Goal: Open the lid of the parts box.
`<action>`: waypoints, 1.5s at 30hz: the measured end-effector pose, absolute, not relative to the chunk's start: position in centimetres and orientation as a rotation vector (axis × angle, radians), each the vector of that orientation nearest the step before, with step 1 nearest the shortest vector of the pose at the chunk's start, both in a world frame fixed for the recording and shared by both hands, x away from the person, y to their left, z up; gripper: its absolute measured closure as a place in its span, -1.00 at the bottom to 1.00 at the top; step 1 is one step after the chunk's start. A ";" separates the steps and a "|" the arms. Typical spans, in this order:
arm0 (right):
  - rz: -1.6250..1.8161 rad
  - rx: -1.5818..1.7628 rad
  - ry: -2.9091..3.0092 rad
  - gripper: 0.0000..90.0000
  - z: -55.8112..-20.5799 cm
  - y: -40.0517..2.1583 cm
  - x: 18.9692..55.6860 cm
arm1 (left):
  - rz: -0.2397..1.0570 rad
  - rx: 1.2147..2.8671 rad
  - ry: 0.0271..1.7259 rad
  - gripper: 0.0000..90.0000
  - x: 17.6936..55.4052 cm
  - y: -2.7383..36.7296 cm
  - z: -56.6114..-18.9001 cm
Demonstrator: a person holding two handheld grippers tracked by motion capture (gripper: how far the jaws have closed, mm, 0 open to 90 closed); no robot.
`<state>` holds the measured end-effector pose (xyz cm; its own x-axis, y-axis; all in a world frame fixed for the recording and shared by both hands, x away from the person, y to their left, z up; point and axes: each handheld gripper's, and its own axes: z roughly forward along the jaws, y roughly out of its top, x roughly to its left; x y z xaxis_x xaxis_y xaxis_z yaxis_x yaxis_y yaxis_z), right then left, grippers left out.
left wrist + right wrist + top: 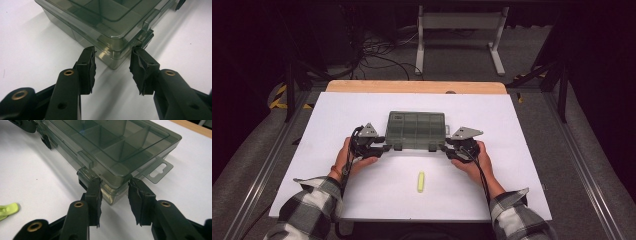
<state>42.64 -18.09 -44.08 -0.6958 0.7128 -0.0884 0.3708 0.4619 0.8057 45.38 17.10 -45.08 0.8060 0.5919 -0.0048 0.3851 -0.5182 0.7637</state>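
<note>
We found the smoky compartment box [416,130] lying flat on the white table sheet [337,115], lid down and closed as far as we could tell, both front latches seemingly unopened. The box served as our landmark.

Left gripper [383,146] sat at the box's near left corner. In the left gripper view its jaws stood at a middling gap astride that corner, one pad [88,65] at the left side wall, the other by the front latch [145,40]; we could not tell whether the pads pressed or merely touched.

Right gripper [448,148] sat at the box's near right corner. In the right gripper view its jaws likewise straddled the corner at a middling gap, one pad [95,195] against the right-hand latch [86,173], the other just below the hang tab [157,171]. Firm grip not confirmed.

A small yellow-green piece [421,181] lay on the sheet nearer the person than the box, apart from it, untouched.

Our judgement: both claws placed, nothing else done. Opening the latches, lifting the lid and dealing with the yellow-green piece all remained.
</note>
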 end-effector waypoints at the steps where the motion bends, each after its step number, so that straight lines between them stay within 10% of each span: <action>1: 1.122 0.908 2.296 0.43 -44.0 -18.2 42.6 | 0.332 2.174 0.716 0.29 45.3 17.2 -45.0; 25: 1.150 0.879 2.167 0.86 -43.2 -18.7 42.2 | 0.436 2.136 0.673 1.00 44.9 17.8 -43.6; 34: 1.144 0.860 2.145 1.00 -43.1 -18.6 42.2 | 0.489 2.126 0.675 1.00 45.1 17.6 -43.7; 45: 1.112 0.851 2.081 0.56 -42.9 -18.6 42.3 | 0.568 2.050 0.704 0.65 45.1 17.5 -43.6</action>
